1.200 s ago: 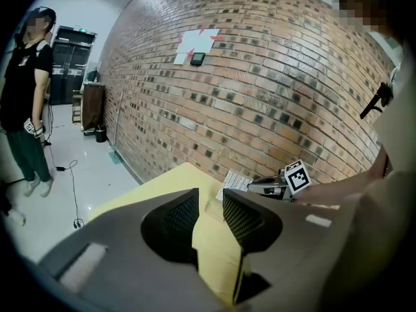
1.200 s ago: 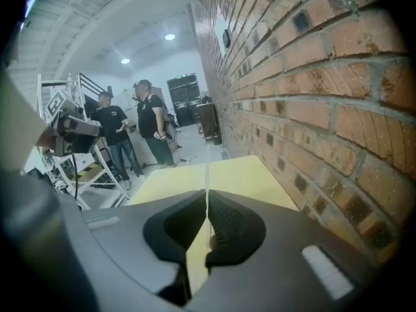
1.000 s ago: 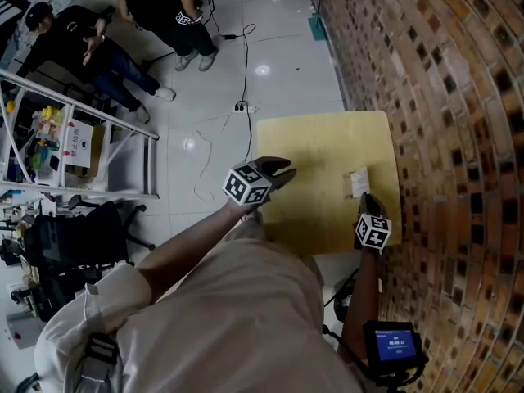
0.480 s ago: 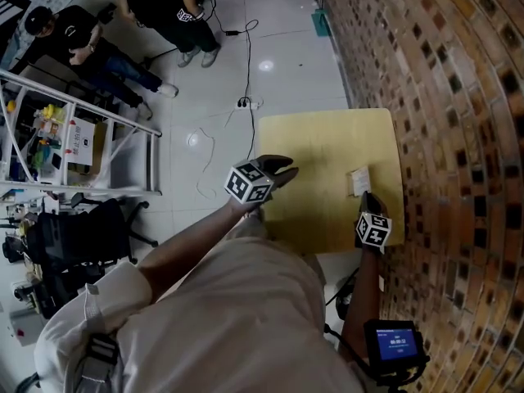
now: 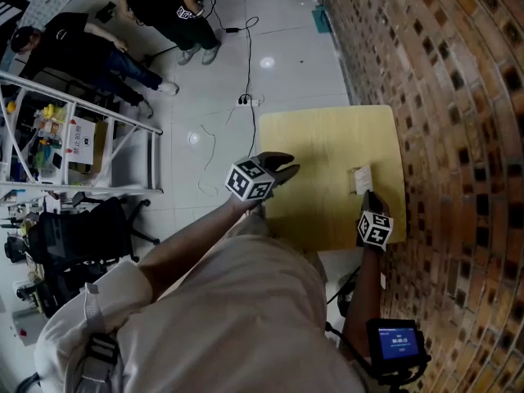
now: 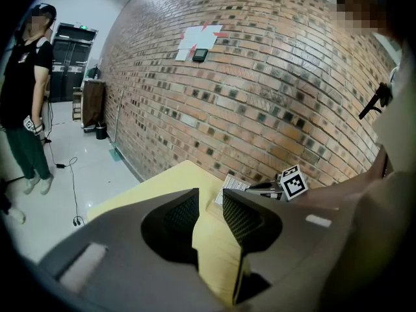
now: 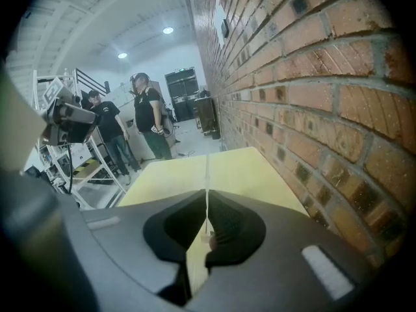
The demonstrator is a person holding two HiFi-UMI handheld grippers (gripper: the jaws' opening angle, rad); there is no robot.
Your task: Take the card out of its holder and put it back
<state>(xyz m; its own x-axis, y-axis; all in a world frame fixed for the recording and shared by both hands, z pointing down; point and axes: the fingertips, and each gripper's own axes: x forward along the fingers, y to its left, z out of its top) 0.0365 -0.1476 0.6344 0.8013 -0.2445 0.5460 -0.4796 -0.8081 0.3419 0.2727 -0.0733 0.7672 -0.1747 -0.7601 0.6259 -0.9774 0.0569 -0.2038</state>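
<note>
In the head view, the left gripper (image 5: 282, 169) hangs over the near left edge of the yellow table (image 5: 319, 137), with nothing at its tips. The right gripper (image 5: 367, 199) sits at the table's near right corner, beside the brick wall (image 5: 458, 137). The card (image 5: 359, 178) lies straight ahead of its tips and touches them; the holder cannot be told apart from the card here. Two people (image 5: 164, 6) stand on the floor well beyond the table. In the left gripper view, the left gripper (image 6: 210, 197) has its jaws a narrow gap apart with only bare table (image 6: 169, 187) showing between them. The card (image 6: 234, 184) is ahead and to the right of the jaws, next to the other gripper's marker cube (image 6: 294, 182). In the right gripper view, the right gripper (image 7: 207, 203) has its jaws pressed together on the card (image 7: 207, 181), which shows edge-on as a thin white line running forward from between them over the table (image 7: 247, 171).
</note>
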